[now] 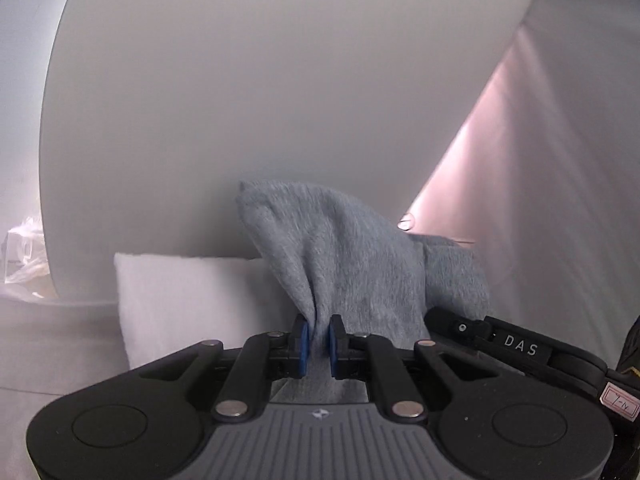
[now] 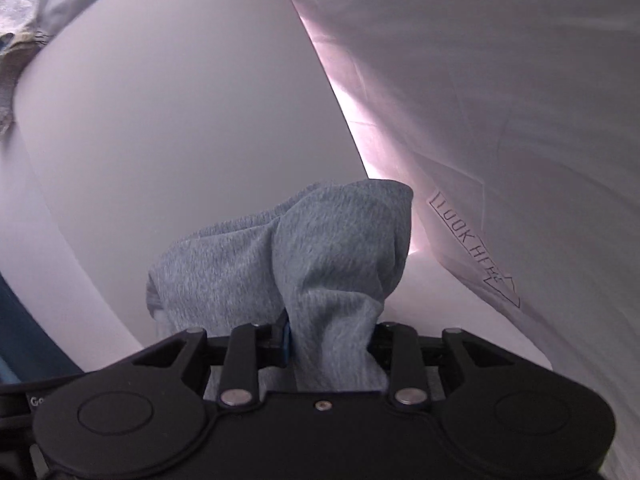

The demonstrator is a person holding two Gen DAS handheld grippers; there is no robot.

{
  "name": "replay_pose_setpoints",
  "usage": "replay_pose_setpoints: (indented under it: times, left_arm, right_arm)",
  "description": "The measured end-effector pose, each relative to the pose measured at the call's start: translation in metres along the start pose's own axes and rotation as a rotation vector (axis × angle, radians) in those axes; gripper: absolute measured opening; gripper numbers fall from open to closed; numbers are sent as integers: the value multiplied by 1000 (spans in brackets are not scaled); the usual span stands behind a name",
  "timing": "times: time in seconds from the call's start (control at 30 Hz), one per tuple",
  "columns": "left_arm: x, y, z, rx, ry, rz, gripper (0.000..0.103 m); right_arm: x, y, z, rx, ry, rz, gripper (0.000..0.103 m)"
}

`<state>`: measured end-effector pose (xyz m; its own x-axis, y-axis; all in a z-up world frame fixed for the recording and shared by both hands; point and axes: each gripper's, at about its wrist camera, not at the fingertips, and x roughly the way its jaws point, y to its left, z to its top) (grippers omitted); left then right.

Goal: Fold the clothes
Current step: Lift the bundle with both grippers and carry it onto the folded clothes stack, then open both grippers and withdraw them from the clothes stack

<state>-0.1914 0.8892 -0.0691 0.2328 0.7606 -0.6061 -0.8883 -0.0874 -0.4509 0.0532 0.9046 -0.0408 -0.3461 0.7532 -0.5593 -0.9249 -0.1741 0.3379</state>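
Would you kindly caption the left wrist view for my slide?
Left gripper shut on grey cloth, white pillow behind.

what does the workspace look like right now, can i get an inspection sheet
surface: pale surface, mostly hidden by a big white curved sheet
job's things: grey cloth, bunched, gripped at two spots; white folded cloth lying beyond the left claw
clutter: clear plastic bag at far left; white fabric printed "look here" on the right
grippers: left claw shut on grey cloth; right claw shut on grey cloth, its pads mostly covered
cables: nothing seen
surroundings: patterned fabric at upper left of the right view; the rest too blurred to tell
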Motion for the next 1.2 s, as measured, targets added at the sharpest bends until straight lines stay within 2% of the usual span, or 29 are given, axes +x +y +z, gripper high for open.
replay_pose_setpoints:
  times: [0.03, 0.1, 0.13, 0.2, 0.27, 0.3, 0.37, 0.43, 0.5, 0.6, 0.67, 0.7, 0.73, 0.87, 1.0, 1.2]
  left_arm:
    - [14, 11, -2, -14, 23, 16, 17]
    - [18, 19, -7, 6, 15, -18, 18]
    - [18, 20, -9, 29, 6, -32, 19]
    - [14, 21, -12, 52, -5, -39, 22]
    - [8, 22, -15, 54, -9, -31, 27]
    - [5, 22, -16, 56, -12, -26, 34]
    - [-4, 20, -20, 80, -19, -13, 45]
    - [-17, 21, -30, 152, -29, 15, 60]
    - [-29, 20, -43, 221, -22, 40, 63]
    - [-57, 26, -62, 292, 7, 44, 70]
    - [-79, 32, -72, 327, 9, 33, 79]
    - [-90, 34, -77, 344, 10, 28, 90]
    - [-100, 37, -81, 361, 10, 23, 96]
    - [-144, 47, -101, 430, 14, 1, 97]
    - [-188, 57, -120, 497, 17, -20, 98]
    - [-249, 69, -152, 540, 25, -22, 103]
  right_arm:
    - [25, -5, 3, -2, 18, -23, 32]
    - [66, -10, -3, -36, 65, -95, 37]
    - [72, -13, -11, -53, 66, -115, 45]
    - [85, -18, -27, -81, 68, -153, 55]
    - [78, -29, -27, -30, 53, -147, 64]
    - [74, -34, -25, -14, 49, -148, 69]
    - [59, -37, -29, -8, 45, -178, 72]
    - [37, -32, -37, -1, 31, -218, 73]
    - [16, -19, -51, -51, 28, -268, 73]
    - [-14, -3, -79, -119, 33, -391, 75]
    - [-39, 5, -94, -50, 24, -405, 75]
    - [-52, 9, -101, -15, 19, -411, 80]
    - [-68, 15, -107, 15, 9, -417, 84]
    - [-123, 51, -137, 73, -17, -406, 84]
    - [-165, 99, -174, 45, -39, -418, 84]
    - [-219, 158, -231, 21, -64, -465, 82]
